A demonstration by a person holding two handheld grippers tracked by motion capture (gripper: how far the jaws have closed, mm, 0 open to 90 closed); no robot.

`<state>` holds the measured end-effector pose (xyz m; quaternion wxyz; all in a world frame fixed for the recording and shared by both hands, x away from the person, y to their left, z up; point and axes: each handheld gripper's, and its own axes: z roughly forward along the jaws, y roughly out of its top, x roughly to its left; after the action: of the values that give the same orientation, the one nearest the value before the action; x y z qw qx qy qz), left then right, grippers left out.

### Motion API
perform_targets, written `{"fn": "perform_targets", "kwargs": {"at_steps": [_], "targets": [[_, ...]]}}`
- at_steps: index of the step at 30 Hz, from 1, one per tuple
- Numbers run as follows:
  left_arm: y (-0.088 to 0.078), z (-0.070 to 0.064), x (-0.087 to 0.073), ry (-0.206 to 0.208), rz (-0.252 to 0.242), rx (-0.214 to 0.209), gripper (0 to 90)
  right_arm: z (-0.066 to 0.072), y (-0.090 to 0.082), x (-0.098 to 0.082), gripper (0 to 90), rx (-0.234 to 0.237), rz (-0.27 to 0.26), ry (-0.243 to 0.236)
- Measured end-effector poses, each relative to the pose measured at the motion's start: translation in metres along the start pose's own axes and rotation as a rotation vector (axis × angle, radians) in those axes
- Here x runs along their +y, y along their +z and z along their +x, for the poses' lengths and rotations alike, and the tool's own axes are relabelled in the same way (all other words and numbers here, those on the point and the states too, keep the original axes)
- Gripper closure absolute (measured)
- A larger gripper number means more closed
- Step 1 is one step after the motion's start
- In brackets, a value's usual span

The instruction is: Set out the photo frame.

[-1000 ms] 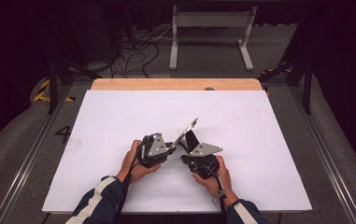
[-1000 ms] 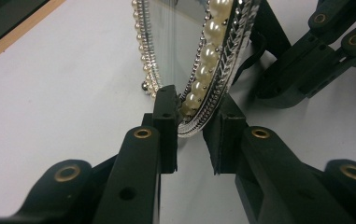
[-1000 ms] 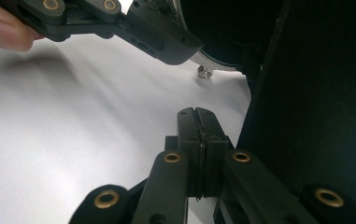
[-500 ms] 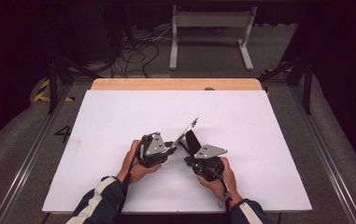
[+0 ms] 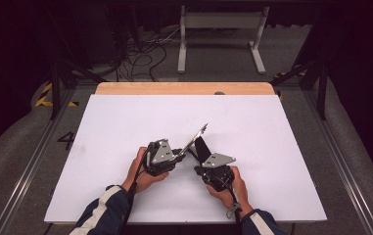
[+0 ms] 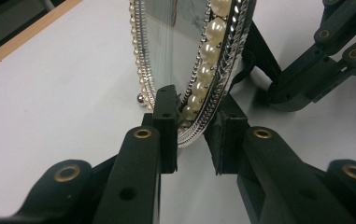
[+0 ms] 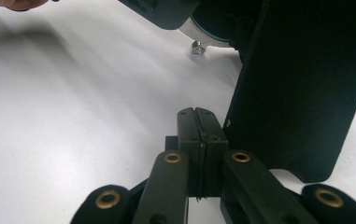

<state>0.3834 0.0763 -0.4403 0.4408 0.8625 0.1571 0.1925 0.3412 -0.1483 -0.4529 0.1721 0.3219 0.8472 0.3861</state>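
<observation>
Left gripper view has my left gripper (image 6: pixel 192 128) pinching the pearl-rimmed frame (image 6: pixel 192 56) by its lower rim, propped near the desk's (image 5: pixel 125 117) front edge. Glass, stiff, slippery metal: I grip only the rim. My right gripper (image 7: pixel 198 135) is closed, empty, beside the back stand (image 7: pixel 302 88).

Bright light from above on the flat white counter (image 5: pixel 272 137); room behind v. dark. Soft shadows. Close-up pics blurry near the lens, pearls shiny.

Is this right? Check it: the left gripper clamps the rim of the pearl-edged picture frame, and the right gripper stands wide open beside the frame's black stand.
One thing is wrong: the right gripper is shut, jaws pressed together, as the right gripper view shows. The rest holds: the left gripper clamps the picture frame at its rim, and the black stand is beside the right gripper.
</observation>
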Motion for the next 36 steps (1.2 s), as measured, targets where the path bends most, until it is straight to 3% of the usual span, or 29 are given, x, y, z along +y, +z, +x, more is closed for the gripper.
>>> {"fn": "perform_targets", "kwargs": {"at_steps": [27,36], "targets": [[-0.003,-0.014,0.006,0.056,0.021,0.037,75.6,-0.019,-0.008,-0.003,90.0,-0.019,-0.006,0.041],[-0.003,-0.016,0.007,0.048,0.017,0.037,75.0,-0.022,-0.008,-0.003,90.0,-0.023,-0.002,0.031]]}}
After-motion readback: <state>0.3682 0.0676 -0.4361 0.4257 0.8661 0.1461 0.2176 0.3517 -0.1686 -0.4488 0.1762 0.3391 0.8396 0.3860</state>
